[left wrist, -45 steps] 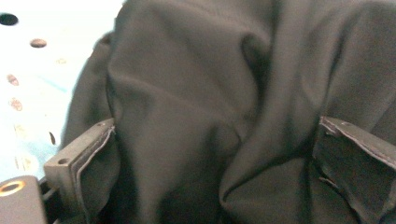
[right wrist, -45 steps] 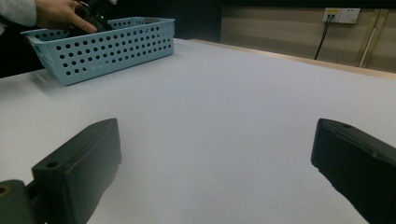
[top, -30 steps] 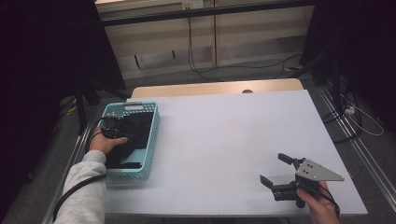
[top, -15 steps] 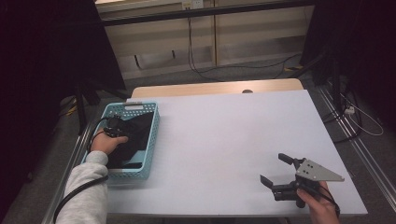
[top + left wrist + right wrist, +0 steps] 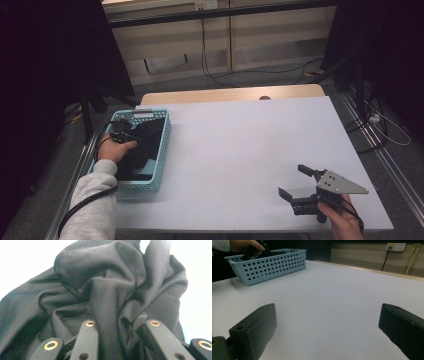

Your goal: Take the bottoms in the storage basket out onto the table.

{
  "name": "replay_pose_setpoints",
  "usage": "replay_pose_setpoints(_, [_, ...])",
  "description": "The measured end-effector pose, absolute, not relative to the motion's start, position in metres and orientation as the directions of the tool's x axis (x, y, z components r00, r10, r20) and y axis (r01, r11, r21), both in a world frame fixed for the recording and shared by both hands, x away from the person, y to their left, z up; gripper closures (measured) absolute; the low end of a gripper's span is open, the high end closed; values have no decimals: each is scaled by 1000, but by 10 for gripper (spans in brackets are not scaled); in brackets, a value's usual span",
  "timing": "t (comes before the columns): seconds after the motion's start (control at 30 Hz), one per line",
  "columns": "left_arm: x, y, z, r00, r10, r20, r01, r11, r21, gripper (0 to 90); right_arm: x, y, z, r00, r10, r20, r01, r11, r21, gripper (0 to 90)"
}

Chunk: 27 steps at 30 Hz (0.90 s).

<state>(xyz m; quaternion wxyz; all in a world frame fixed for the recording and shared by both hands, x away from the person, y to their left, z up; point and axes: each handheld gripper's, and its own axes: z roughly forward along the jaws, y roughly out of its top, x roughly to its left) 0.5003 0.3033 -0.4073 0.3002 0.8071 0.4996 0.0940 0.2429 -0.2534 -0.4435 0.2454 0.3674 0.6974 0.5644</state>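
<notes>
The left gripper (image 5: 117, 340) is pushed into a heap of black cloth (image 5: 105, 290), and its own view shows a fold of that cloth running down between the two jaws, which stand close on either side of it; the high view adds that the cloth lies in a light-blue basket (image 5: 162, 150) with the left hand (image 5: 116, 149) over it. Far across the white table (image 5: 240, 150) from it, the right gripper (image 5: 296, 182) is spread wide with nothing between the jaws.

black cloth (image 5: 100, 290), light blue perforated basket (image 5: 162, 150)
</notes>
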Motion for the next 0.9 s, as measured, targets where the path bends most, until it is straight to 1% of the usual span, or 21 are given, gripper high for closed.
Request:
replay_pose_setpoints(0.1, [501, 308, -395, 478, 865, -152, 753, -314, 578, 745, 243, -253, -443, -611, 789, 73, 236, 93, 967, 4])
replay_pose_setpoints(0.23, [500, 312, -377, 458, 873, -165, 743, -275, 610, 746, 243, -253, -444, -611, 788, 73, 235, 93, 967, 4])
replay_pose_setpoints(0.4, [500, 311, -352, 478, 864, -158, 709, -273, 650, 747, 243, -253, -443, -612, 787, 73, 234, 93, 968, 4])
replay_pose_setpoints(0.63, [498, 295, -326, 531, 834, -151, 640, -278, 717, 748, 243, -252, -443, -612, 787, 74, 233, 90, 968, 4])
replay_pose_setpoints(0.9, [497, 268, -305, 597, 787, -152, 591, -303, 748, 747, 243, -252, -443, -613, 787, 73, 232, 91, 969, 4])
